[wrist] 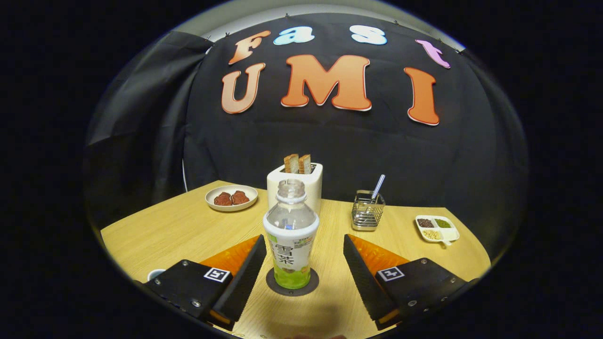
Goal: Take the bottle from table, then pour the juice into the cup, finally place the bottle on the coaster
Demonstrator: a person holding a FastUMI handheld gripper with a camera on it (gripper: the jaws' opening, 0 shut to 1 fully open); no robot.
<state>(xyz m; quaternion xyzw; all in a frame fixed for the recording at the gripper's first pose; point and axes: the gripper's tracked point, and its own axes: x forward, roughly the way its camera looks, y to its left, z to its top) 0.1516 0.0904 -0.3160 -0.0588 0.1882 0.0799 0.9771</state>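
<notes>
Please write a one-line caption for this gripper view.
Open gripper flanks an uncapped bottle standing upright on the dark coaster.

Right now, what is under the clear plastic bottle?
The clear plastic bottle stands on a dark round coaster between the open fingers. Its rim shows all round; its middle is covered.

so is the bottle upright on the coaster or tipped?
Upright. The bottle stands straight with its base centred on the dark round coaster, neck up and uncapped. The gripper is open, fingers apart either side, not touching it.
</notes>
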